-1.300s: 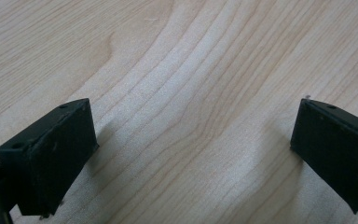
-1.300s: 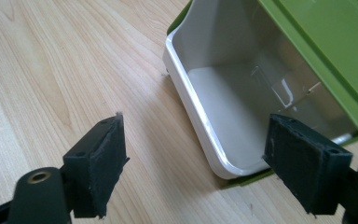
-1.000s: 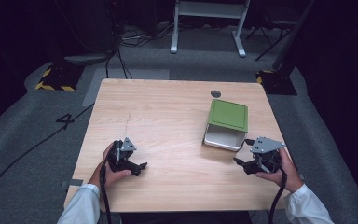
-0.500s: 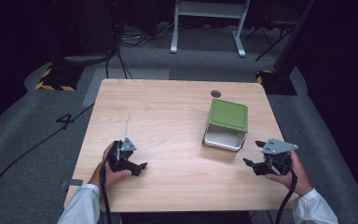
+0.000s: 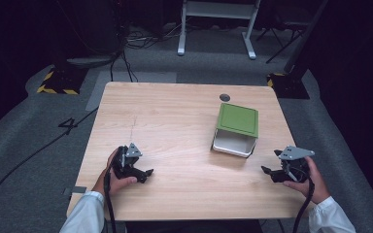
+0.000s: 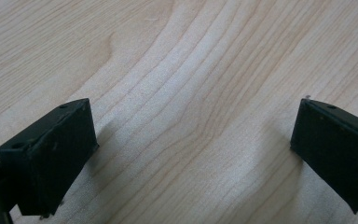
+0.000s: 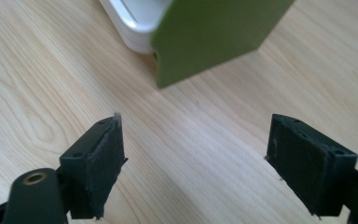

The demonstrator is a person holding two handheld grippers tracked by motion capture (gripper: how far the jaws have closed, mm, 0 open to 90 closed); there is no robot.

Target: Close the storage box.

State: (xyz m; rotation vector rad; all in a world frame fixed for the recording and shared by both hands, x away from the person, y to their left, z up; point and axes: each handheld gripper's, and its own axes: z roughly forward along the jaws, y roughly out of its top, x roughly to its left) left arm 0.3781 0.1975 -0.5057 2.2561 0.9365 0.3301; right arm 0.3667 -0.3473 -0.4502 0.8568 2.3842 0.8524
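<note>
A white box (image 5: 231, 143) with a green lid (image 5: 238, 119) lying askew on top stands on the right half of the wooden table (image 5: 175, 121). In the right gripper view the green lid (image 7: 214, 32) overhangs the white box (image 7: 130, 23) just ahead of my jaws. My right gripper (image 5: 270, 173) rests near the table's right front, a short way right of the box, open and empty. My left gripper (image 5: 144, 174) sits at the left front, far from the box, open with bare wood between its jaws (image 6: 191, 140).
A small dark round hole (image 5: 225, 97) sits in the table behind the box. Grey carpet with cables (image 5: 34, 150) surrounds the table; a white frame stand (image 5: 216, 19) is at the back.
My right gripper has drawn back to the right and toward the front edge, away from the box. The left gripper has stayed put.
</note>
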